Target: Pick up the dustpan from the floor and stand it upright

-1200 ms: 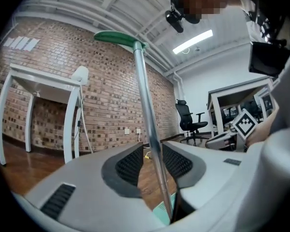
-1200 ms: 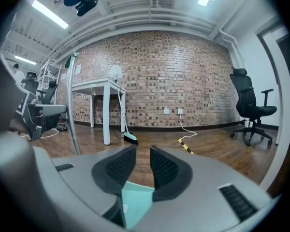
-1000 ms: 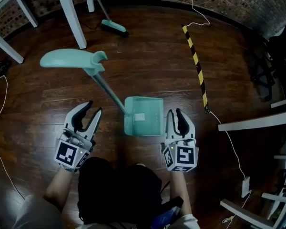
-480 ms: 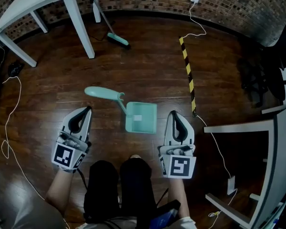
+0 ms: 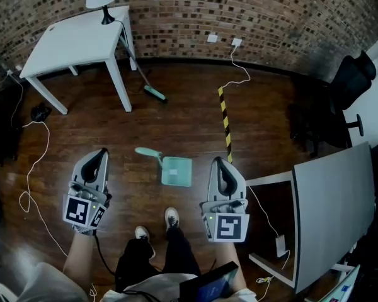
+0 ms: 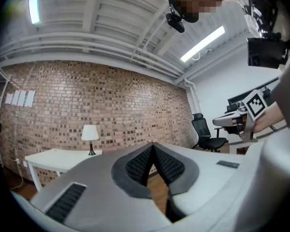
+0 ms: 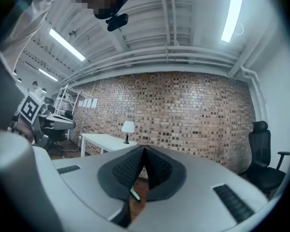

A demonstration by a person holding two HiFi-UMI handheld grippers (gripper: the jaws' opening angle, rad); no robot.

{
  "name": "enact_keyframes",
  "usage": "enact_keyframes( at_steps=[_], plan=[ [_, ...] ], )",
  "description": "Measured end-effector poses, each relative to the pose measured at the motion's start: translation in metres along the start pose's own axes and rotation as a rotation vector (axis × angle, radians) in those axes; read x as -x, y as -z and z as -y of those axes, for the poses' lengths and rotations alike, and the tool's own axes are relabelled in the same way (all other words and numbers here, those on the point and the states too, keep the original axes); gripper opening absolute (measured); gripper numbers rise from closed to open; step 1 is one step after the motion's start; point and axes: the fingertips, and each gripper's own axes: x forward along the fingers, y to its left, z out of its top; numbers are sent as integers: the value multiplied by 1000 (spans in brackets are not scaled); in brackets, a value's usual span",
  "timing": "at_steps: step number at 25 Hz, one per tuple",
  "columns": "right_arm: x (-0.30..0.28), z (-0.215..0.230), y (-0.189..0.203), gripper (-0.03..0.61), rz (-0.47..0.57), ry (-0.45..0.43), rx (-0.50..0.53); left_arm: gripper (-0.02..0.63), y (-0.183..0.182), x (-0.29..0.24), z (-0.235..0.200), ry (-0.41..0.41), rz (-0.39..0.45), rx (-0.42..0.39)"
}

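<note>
Left hand-held gripper [image 5: 99, 155] and right hand-held gripper [image 5: 218, 163] are both riding much higher above the wood floor [image 5: 271, 131] than a second ago. Their jaws, spread back then, are now sitting pressed together with nothing between them. Both are pointing level at the brick wall [image 6: 111, 105]. Teal dustpan [image 5: 176, 171] is standing on the floor well below, between the two and just ahead of their tips, apart from both, with its handle [image 5: 149, 152] angling toward the left one.

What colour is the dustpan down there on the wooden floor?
The dustpan is a pale mint green, handle included; the head view shows it best.
</note>
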Motion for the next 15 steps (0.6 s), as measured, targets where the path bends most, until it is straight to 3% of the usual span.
enact_keyframes(
  at_steps=[3, 6, 11, 15],
  plan=[
    [19, -2, -62, -14, 30, 5, -40, 9, -68, 18, -1, -5, 28, -13],
    [35, -17, -107, -14, 61, 19, -35, 9, -109, 40, -8, -20, 40, -2],
    [69, -52, -150, -14, 102, 46, -26, 8, -131, 91, -9, 12, 33, 10],
    [88, -77, -145, -14, 50, -26, -118, 3, -126, 113, -1, 41, -12, 13]
  ],
)
